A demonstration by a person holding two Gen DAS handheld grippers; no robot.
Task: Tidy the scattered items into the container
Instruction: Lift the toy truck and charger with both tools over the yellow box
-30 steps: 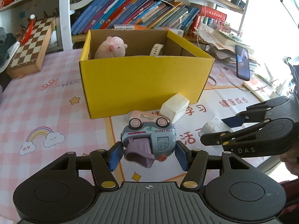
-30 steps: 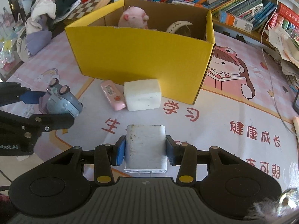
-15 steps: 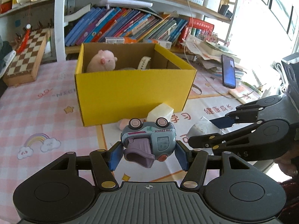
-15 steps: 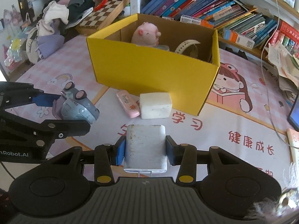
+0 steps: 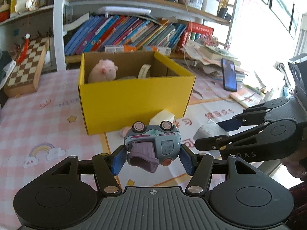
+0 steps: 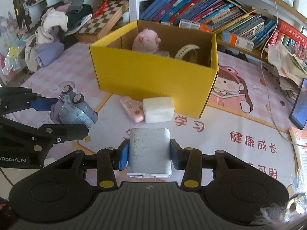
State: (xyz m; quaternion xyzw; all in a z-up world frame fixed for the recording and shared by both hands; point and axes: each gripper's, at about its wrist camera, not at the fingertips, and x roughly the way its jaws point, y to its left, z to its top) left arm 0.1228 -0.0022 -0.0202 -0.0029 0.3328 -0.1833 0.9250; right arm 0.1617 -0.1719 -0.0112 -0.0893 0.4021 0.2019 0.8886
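My left gripper (image 5: 152, 160) is shut on a grey-blue toy truck (image 5: 153, 143), held upside down above the mat in front of the yellow box (image 5: 134, 97). The truck (image 6: 74, 109) also shows in the right wrist view. My right gripper (image 6: 148, 156) is shut on a white power bank (image 6: 149, 151), also raised short of the box (image 6: 153, 76). Inside the box are a pink plush pig (image 6: 146, 40) and a white strap (image 6: 185, 50). A cream block (image 6: 158, 109) and a pink case (image 6: 131, 109) lie on the mat at the box's front wall.
A chessboard (image 5: 26, 67) rests at the back left. Shelved books (image 5: 124, 32) stand behind the box. A phone (image 5: 228, 74) and stacked papers (image 6: 287, 65) lie at the right. A heap of clothes (image 6: 51, 32) sits far left.
Both grippers have risen and drawn back from the box with their objects still held, so more of the box's inside shows.
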